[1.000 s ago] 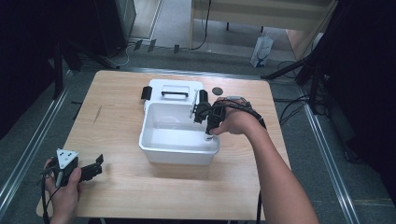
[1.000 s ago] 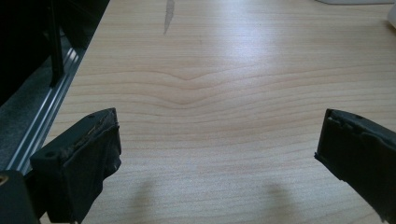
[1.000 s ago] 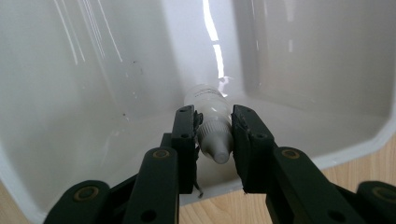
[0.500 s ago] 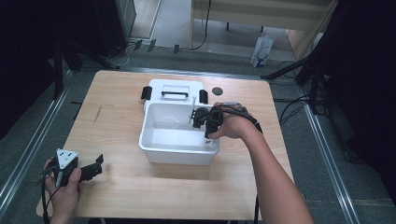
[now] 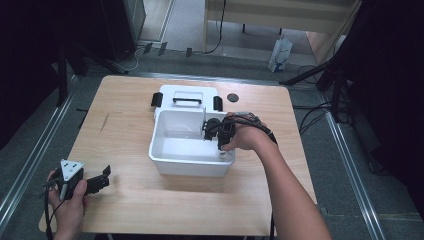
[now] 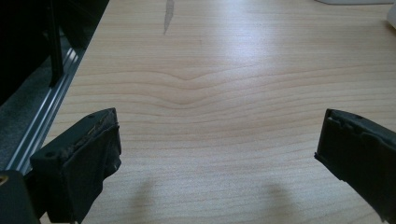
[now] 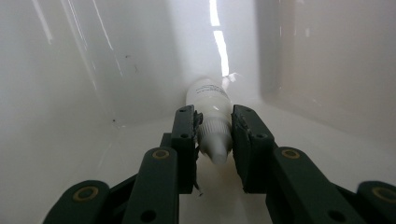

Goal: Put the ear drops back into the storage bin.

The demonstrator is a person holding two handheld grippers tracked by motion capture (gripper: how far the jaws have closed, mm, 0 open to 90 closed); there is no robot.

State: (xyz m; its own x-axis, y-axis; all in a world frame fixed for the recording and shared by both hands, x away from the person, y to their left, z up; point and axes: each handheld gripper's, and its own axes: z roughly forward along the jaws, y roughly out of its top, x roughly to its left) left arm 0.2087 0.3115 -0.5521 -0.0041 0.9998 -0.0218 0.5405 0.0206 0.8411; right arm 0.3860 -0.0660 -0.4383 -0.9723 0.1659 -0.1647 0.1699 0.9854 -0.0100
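High view first: we see the right gripper [image 5: 216,134] lowered into the white bin [image 5: 165,162], close to the bin's right wall, with the right hand [image 5: 243,135] above the rim. From the right gripper view, our two jaws are clamped on a small white bottle [image 7: 211,122]; they press on its neck, the cap points toward the camera, and the body points to the far wall of the bin. The bottle is low inside the bin, but we cannot tell if it touches the bottom. Behind the bin lies its lid [image 5: 185,96], near the far edge of the table [image 5: 125,120]. Our left gripper [image 5: 97,181] rests near the front left corner of the table, held by the left hand [image 5: 67,207]. Its jaws stand wide apart over bare wood, with nothing between them.
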